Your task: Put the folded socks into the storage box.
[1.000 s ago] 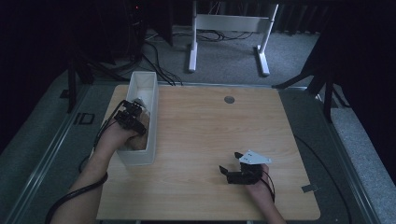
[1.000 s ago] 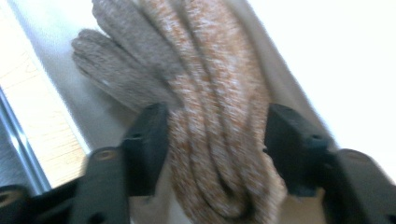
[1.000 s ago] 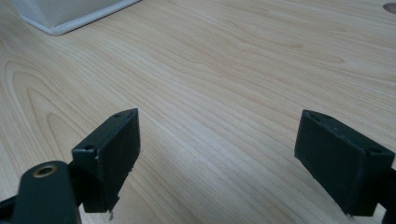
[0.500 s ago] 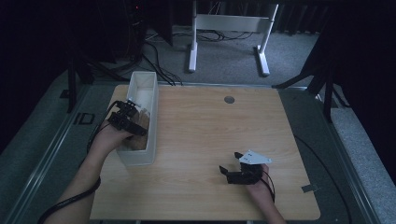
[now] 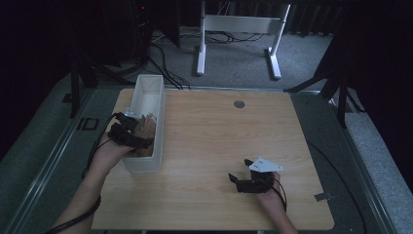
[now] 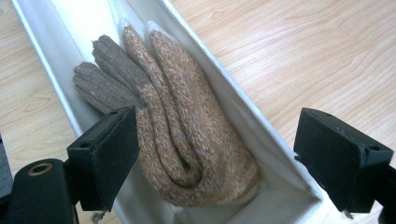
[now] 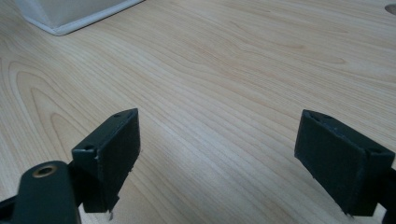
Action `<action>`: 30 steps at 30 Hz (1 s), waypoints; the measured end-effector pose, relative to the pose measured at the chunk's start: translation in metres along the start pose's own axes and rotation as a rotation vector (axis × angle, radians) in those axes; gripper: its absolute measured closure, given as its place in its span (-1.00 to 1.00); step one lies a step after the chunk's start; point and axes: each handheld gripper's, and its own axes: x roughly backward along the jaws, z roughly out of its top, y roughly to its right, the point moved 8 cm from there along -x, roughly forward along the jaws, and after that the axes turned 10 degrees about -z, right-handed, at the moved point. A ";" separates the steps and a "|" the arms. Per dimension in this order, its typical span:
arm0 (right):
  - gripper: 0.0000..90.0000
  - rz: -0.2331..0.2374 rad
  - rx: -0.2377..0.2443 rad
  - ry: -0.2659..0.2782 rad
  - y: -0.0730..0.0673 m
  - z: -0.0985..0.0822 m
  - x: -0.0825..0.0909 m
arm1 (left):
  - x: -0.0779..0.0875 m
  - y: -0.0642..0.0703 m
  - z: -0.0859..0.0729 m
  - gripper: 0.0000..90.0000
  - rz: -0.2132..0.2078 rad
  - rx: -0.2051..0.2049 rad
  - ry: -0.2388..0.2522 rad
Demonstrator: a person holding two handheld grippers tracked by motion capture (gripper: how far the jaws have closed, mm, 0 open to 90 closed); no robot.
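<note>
Two folded socks, a tan knit sock (image 6: pixel 187 140) and a grey-brown sock (image 6: pixel 105 74), are seen lying in the near end of the white fabric bin (image 5: pixel 146 163) on the counter (image 5: pixel 219 146). The left claw (image 6: pixel 215 154), whose jaws have just been opening, is released above them with nothing gripped. The right claw (image 7: pixel 219 158) is held released over bare wood. Placing appears done; withdrawal of the left claw from the bin is called for next.
</note>
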 end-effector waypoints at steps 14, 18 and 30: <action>-0.69 0.000 0.005 0.003 -0.001 0.000 0.000 | 0.027 0.013 -0.022 -0.67 -0.030 -0.014 0.161; -0.69 -0.001 0.005 0.005 0.000 0.000 0.000 | 0.033 0.017 -0.031 -0.67 -0.049 -0.026 0.213; -0.69 -0.002 0.000 0.006 0.000 0.000 0.000 | 0.037 0.029 -0.059 -0.67 -0.095 -0.033 0.256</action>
